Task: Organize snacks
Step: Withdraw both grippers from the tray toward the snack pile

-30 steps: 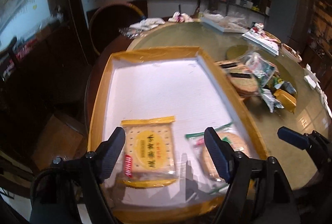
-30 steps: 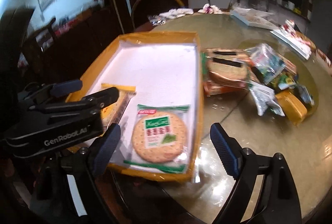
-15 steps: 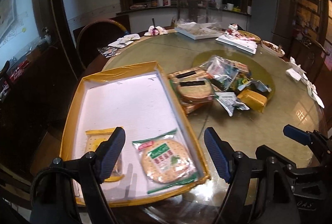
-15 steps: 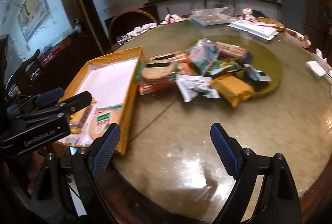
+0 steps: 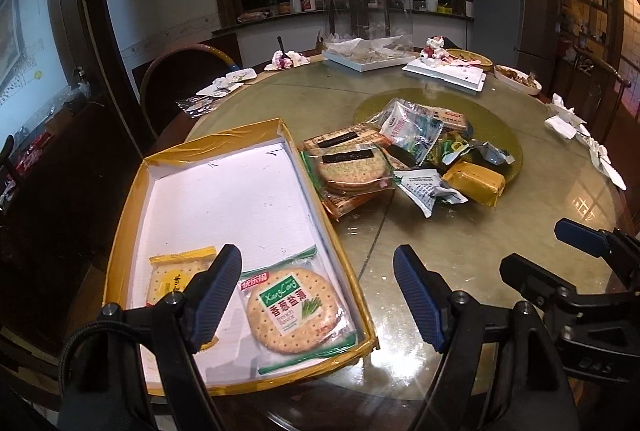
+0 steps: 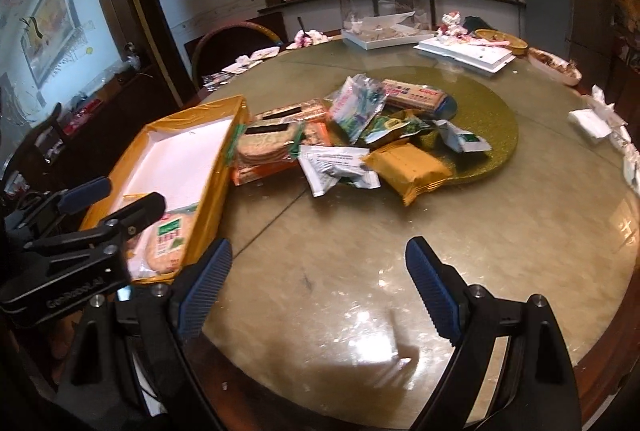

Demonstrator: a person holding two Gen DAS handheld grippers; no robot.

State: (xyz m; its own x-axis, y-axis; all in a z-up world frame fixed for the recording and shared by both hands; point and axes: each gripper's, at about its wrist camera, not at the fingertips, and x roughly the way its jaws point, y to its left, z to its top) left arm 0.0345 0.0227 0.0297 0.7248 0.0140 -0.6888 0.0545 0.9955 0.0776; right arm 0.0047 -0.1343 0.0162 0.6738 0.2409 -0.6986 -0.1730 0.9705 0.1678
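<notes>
A yellow-rimmed tray with a white floor sits at the table's near left edge; it also shows in the right wrist view. In it lie a square yellow cracker pack and a round green-label cracker pack. A pile of snack packs lies on the table beyond the tray, seen too in the right wrist view. My left gripper is open and empty above the tray's near right corner. My right gripper is open and empty above bare table.
The round glass-topped table carries a green turntable, white boxes and napkins at the far and right sides. A wooden chair stands behind the tray.
Both grippers have pulled back and swung right, away from the tray, so the snack pile and more of the table come into view. Both stay open and empty.
</notes>
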